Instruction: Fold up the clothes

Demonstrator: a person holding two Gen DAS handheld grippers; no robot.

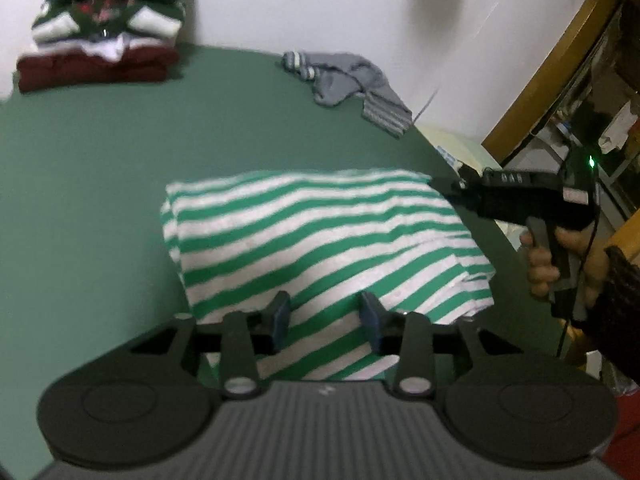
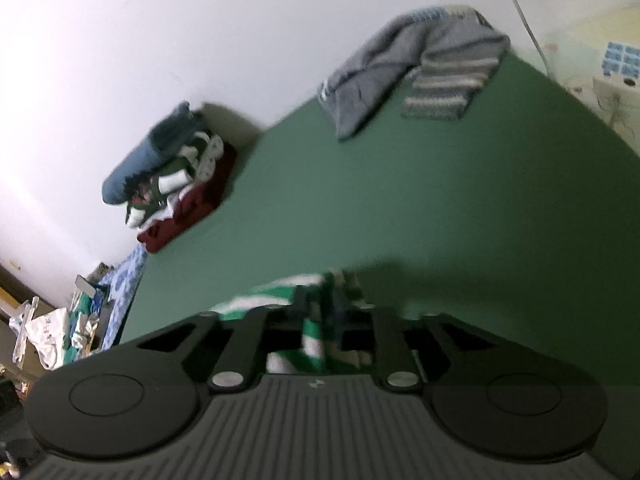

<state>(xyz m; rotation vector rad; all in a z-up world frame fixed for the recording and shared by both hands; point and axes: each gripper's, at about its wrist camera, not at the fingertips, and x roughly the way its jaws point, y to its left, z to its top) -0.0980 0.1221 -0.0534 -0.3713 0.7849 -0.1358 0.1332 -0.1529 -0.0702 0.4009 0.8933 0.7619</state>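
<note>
A green-and-white striped shirt [image 1: 320,236] lies folded on the green table [image 1: 120,152]. My left gripper [image 1: 325,312] is open over the shirt's near edge, its fingers apart and holding nothing. My right gripper [image 1: 438,182] reaches the shirt's far right corner in the left wrist view. In the right wrist view my right gripper [image 2: 320,304] is shut on a bunched edge of the striped shirt [image 2: 312,332], with cloth between its fingers.
A stack of folded clothes [image 1: 104,36] sits at the far left by the wall, also seen in the right wrist view [image 2: 172,176]. A crumpled grey garment [image 1: 348,84] with striped cuffs lies at the far right table corner [image 2: 420,68]. Clutter lies beyond the table edges.
</note>
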